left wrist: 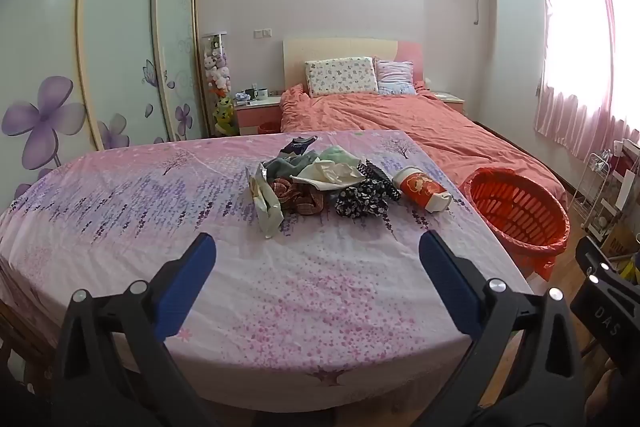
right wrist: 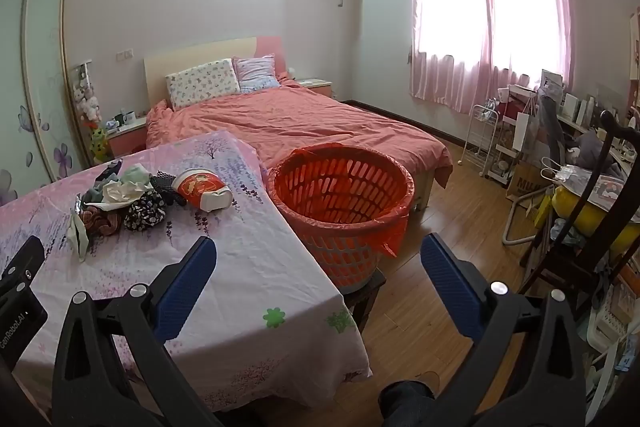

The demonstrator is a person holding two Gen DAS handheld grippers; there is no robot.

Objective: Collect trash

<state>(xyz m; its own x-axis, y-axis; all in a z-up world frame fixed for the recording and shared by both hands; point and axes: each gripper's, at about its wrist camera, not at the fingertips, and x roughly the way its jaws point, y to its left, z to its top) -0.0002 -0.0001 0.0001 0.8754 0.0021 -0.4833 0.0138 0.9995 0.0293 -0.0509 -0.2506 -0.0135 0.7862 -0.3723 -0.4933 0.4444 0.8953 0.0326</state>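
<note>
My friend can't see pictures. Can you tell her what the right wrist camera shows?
An open blue-padded right gripper points at a round orange plastic basket beside a table in a pink flowery cloth. On the cloth lie a red paper cup on its side, crumpled wrappers and small cloths.

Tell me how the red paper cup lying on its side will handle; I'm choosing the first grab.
The red paper cup probably weighs little and may crush under a hard squeeze. Lying on its side, it could roll on the tablecloth if nudged.
</note>
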